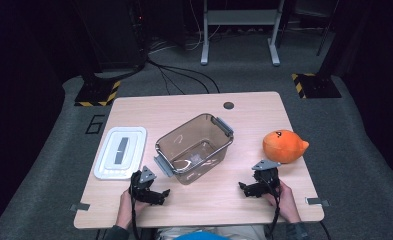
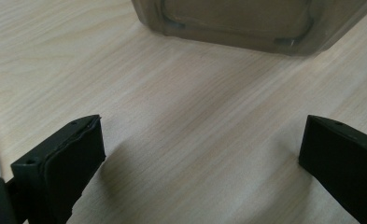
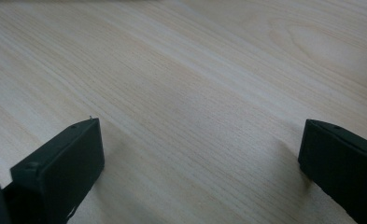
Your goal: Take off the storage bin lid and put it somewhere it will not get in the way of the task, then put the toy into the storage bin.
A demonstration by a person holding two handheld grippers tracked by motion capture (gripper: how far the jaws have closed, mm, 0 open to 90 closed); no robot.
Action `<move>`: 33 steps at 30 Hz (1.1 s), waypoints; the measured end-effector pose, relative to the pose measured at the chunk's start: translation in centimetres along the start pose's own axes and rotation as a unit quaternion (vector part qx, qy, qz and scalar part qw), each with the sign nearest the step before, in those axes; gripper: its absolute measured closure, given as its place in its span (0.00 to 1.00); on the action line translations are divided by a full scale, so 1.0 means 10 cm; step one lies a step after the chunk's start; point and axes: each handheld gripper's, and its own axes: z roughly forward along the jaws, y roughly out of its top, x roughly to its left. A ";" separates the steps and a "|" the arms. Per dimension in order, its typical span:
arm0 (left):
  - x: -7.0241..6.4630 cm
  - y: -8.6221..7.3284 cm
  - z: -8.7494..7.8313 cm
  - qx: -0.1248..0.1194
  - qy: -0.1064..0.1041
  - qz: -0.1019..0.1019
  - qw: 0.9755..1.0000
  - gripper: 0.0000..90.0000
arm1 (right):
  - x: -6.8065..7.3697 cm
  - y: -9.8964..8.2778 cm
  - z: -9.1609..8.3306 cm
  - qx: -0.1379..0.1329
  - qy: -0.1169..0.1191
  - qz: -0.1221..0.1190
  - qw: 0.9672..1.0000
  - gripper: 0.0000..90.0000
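A clear plastic bin (image 1: 195,148) with grey latch handles stands empty in the middle of the wooden table (image 1: 244,107). Its white lid (image 1: 120,152) lies flat to the left of it. An orange plush toy (image 1: 284,146) rests at the right side of the table. My left gripper (image 1: 160,195) rests open near the front edge, just in front of the bin's near corner (image 2: 246,23). My right gripper (image 1: 246,189) sits open at the front right, a little in front of the plush, with bare wood (image 3: 195,93) between its jaws.
A round cable hole (image 1: 228,105) marks the table's far edge. Beyond the table lie grey carpet, black cables, a white stand's feet (image 1: 239,50) and two yellow-and-black striped bases (image 1: 98,93). Metal brackets (image 1: 79,206) sit at the front corners.
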 end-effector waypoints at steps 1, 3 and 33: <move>0.00 0.00 0.00 0.001 -0.001 0.001 1.000 0.00 | 0.01 0.00 0.00 0.000 -0.003 0.003 1.000 0.00; 0.01 0.00 0.00 0.004 -0.004 -0.004 1.000 0.00 | 0.01 -0.01 -0.01 0.000 -0.002 -0.008 1.000 0.00; 0.03 0.01 0.02 0.006 -0.004 -0.007 1.000 0.00 | -0.30 0.58 -0.86 -0.052 -0.041 0.014 0.998 0.06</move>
